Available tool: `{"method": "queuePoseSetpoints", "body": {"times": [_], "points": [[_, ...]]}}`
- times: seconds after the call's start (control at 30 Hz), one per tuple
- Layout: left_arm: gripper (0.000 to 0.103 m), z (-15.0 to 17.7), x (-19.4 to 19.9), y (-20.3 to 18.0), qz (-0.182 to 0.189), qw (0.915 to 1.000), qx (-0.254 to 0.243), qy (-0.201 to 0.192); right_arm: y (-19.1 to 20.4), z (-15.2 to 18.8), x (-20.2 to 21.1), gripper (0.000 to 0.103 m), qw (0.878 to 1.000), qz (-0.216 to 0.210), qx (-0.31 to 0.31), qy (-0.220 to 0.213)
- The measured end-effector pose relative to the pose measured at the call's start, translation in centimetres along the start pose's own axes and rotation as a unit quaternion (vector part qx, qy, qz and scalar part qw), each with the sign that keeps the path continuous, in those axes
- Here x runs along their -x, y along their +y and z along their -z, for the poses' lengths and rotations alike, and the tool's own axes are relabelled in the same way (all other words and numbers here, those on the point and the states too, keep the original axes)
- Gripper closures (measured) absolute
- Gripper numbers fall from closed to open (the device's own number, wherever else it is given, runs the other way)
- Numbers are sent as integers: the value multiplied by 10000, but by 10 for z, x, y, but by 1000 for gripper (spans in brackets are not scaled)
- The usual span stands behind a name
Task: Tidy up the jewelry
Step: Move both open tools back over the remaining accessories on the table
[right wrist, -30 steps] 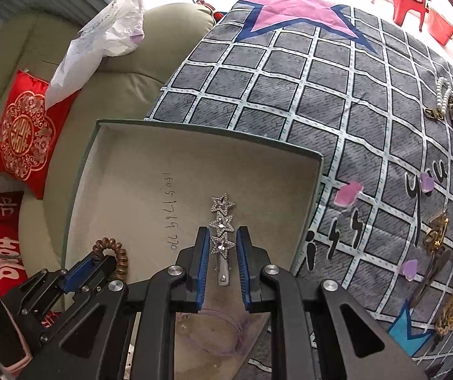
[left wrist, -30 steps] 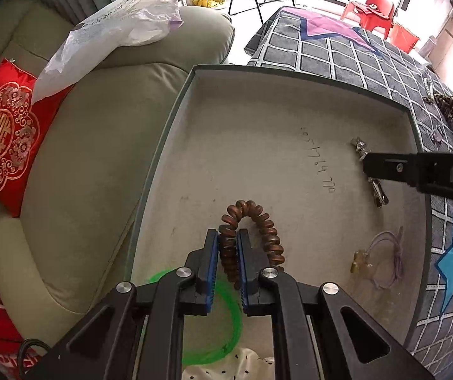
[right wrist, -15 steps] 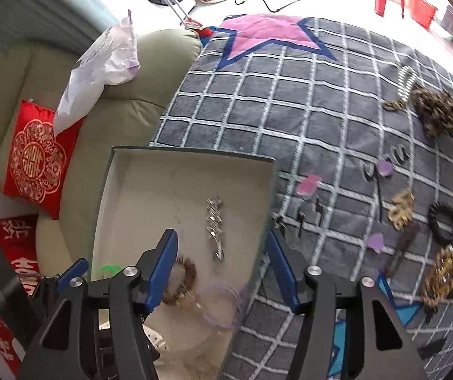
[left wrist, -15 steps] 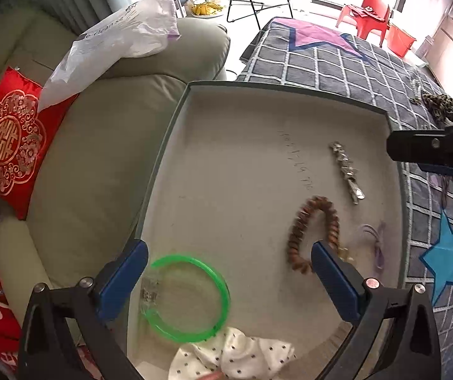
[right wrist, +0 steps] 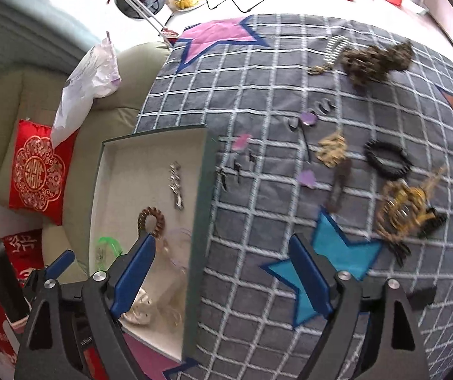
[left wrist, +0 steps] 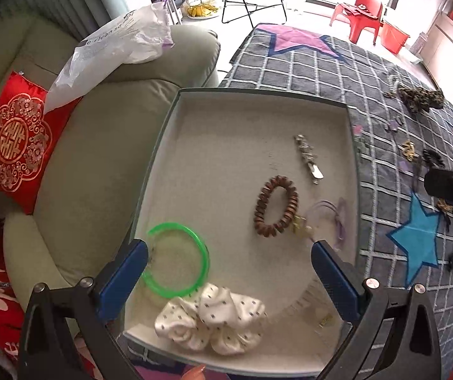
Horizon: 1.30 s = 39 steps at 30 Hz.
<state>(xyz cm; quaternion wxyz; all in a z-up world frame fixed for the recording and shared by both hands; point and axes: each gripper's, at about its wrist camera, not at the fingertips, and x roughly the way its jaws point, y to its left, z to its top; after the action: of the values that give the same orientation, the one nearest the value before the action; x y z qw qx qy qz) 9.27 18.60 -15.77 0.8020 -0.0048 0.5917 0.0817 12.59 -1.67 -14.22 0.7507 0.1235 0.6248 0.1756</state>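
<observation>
A shallow green-edged box (left wrist: 169, 145) (right wrist: 204, 171) lies at the bed's left edge. In it lie a brown bead bracelet (left wrist: 276, 206) (right wrist: 151, 220), a silver star hair clip (left wrist: 308, 158) (right wrist: 175, 185), a green bangle (left wrist: 179, 259) (right wrist: 110, 246), a lilac hair tie (left wrist: 331, 218) and a white dotted scrunchie (left wrist: 210, 319). My left gripper (left wrist: 229, 272) is open and empty above the box's near end. My right gripper (right wrist: 223, 272) is open and empty above the box's right wall.
Loose jewelry lies on the grey checked blanket (right wrist: 258, 72): a black hair tie (right wrist: 386, 158), a gold chain piece (right wrist: 332, 148), an amber claw clip (right wrist: 407, 209), a leopard scrunchie (right wrist: 372, 60), purple pieces (right wrist: 307, 179). A beige sofa (left wrist: 99, 145) with a red cushion (left wrist: 14, 155) stands left.
Both grippers opened, releasing the bracelet and the star clip into the box, then pulled back and up. The right gripper swung right toward the blanket.
</observation>
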Motion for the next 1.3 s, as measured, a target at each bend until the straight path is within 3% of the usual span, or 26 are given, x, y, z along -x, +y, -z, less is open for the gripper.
{"method": "queuePoseSetpoints", "body": {"times": [0.3, 0.7, 1.0, 1.13, 1.3], "points": [[0, 12, 32, -36, 118, 9996, -237, -6, -41, 29, 40, 14, 9993, -8, -310, -223], [0, 48, 60, -106, 298, 9947, -968, 161, -112, 77, 79, 14, 9952, 193, -876, -395], [0, 70, 67, -145, 457, 9904, -1267, 324, -171, 116, 90, 14, 9894, 366, -1404, -53], [0, 72, 64, -158, 776, 9864, -1359, 508, -197, 132, 88, 14, 9852, 417, -1655, 183], [0, 68, 59, -177, 855, 9842, -1454, 542, -217, 141, 85, 14, 9818, 536, -1795, 327]]}}
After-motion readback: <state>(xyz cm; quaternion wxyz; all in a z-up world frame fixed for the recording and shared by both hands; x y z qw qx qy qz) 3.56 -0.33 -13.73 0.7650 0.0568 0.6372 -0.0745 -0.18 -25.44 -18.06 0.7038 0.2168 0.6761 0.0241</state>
